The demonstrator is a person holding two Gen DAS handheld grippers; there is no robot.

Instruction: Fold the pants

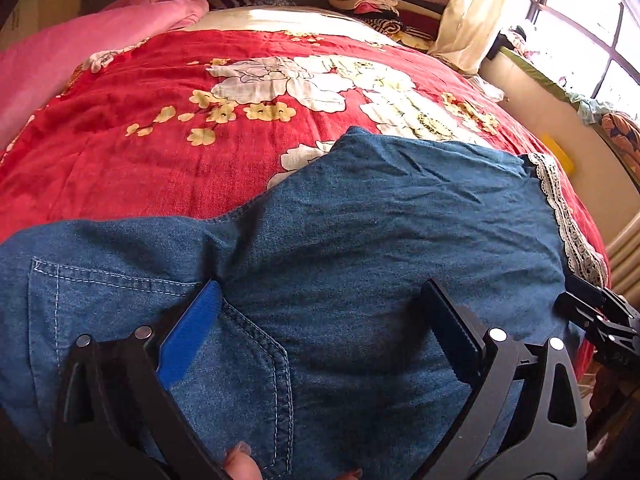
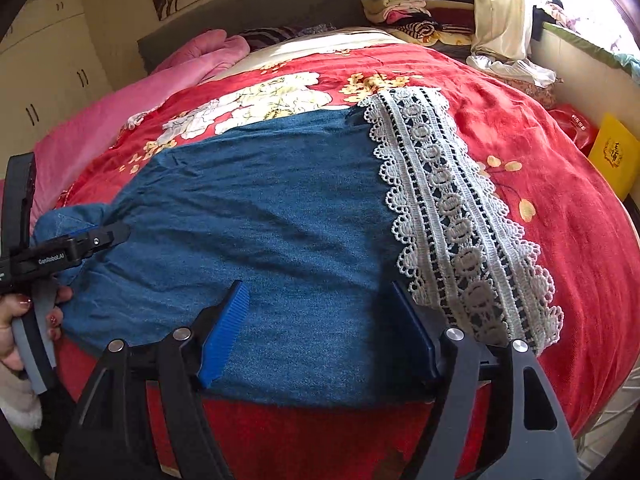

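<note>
Blue denim pants [image 1: 360,240] lie spread on a red floral bedspread [image 1: 140,168], with a white lace hem [image 1: 560,216] at the right. My left gripper [image 1: 320,296] hovers open over the seat area by a stitched back pocket [image 1: 232,360], with nothing pinched. In the right wrist view the pants [image 2: 260,220] fill the middle and the lace hem [image 2: 452,208] runs down the right side. My right gripper [image 2: 318,294] stands open over the near edge of the leg, its right finger beside the lace. The left gripper's fingers [image 2: 108,234] show at the left, held by a hand [image 2: 12,320].
A pink blanket [image 2: 120,108] lies along the bed's left side. Folded clothes [image 2: 404,4] are stacked at the head, near a cream curtain [image 2: 500,8] and a window. A red bag [image 2: 572,128] and a yellow box [image 2: 616,156] sit off the bed's right edge.
</note>
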